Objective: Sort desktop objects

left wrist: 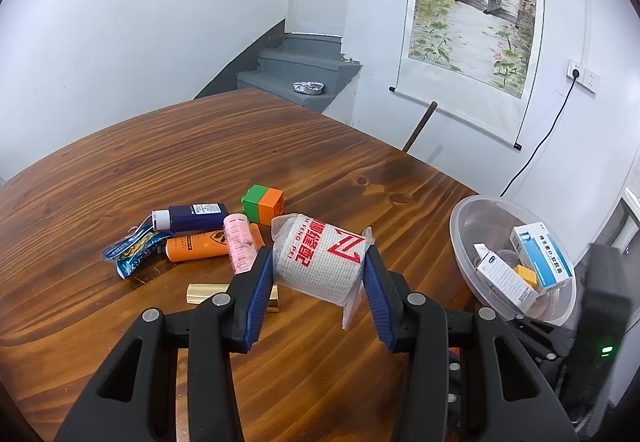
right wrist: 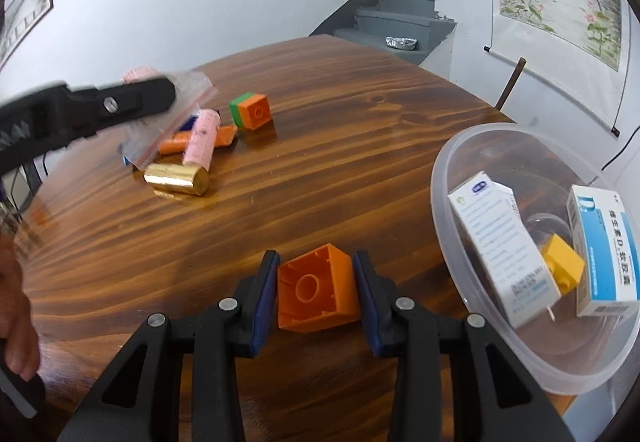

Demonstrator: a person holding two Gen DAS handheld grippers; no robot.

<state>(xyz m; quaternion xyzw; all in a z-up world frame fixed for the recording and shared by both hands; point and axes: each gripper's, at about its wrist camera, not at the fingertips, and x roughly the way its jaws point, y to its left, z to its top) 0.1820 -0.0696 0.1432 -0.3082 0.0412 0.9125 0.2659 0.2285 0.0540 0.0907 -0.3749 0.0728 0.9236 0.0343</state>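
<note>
My left gripper (left wrist: 318,262) is shut on a white bandage roll (left wrist: 320,258) in clear wrap with red print, held above the wooden table (left wrist: 280,145). My right gripper (right wrist: 316,290) is shut on an orange toy brick (right wrist: 316,290), hollow side facing me, just left of the clear plastic bowl (right wrist: 460,169). The bowl (left wrist: 464,242) holds two medicine boxes (right wrist: 504,254) and a yellow brick (right wrist: 562,266). On the table lies a pile: a pink roll (left wrist: 239,242), an orange tube (left wrist: 196,248), a dark blue bottle (left wrist: 196,217), a green-orange brick (left wrist: 263,203), a gold bar (right wrist: 176,177).
A blue foil packet (left wrist: 132,252) lies at the left of the pile. The left gripper's arm (right wrist: 80,113) crosses the right wrist view at upper left. A wall scroll (left wrist: 476,1), grey stairs (left wrist: 296,73) and a wooden stick (left wrist: 420,125) stand behind the table.
</note>
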